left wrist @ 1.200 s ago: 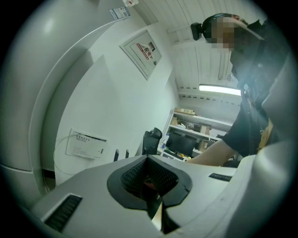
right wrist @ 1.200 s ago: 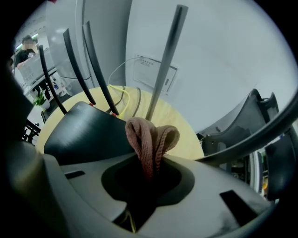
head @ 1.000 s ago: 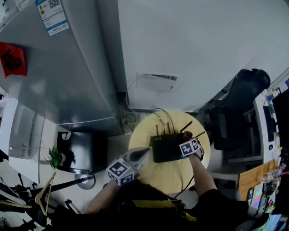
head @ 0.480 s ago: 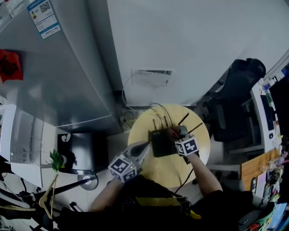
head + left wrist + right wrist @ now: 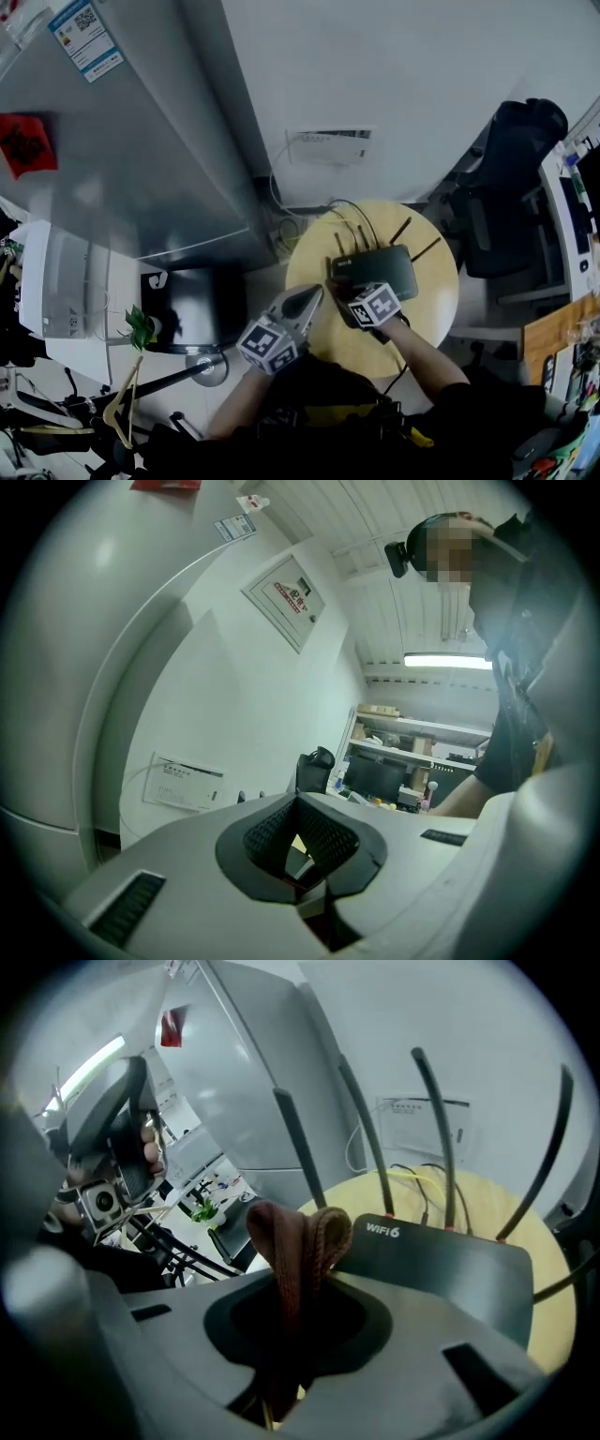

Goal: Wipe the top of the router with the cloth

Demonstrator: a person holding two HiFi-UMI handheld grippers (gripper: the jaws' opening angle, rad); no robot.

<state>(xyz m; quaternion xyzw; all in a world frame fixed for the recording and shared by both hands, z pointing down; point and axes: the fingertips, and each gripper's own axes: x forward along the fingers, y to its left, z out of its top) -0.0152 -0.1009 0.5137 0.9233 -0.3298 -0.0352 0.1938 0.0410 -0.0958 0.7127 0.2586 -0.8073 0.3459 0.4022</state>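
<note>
An office — a black swivel chair (image 5: pixel 511 178) stands beside a desk (image 5: pixel 562 234) with a monitor (image 5: pixel 375 778), shelves (image 5: pixel 417 726) carry boxes, a strip light (image 5: pixel 445 660) glows overhead — and a tall grey fridge (image 5: pixel 112 159) stands by the wall.

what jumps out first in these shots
A black router with upright antennas sits on a round yellow table, mid-frame in the head view. The right tongs pinch a brown cloth beside the router's left corner; the left tongs, shut and empty, hang at the table's left edge.
</note>
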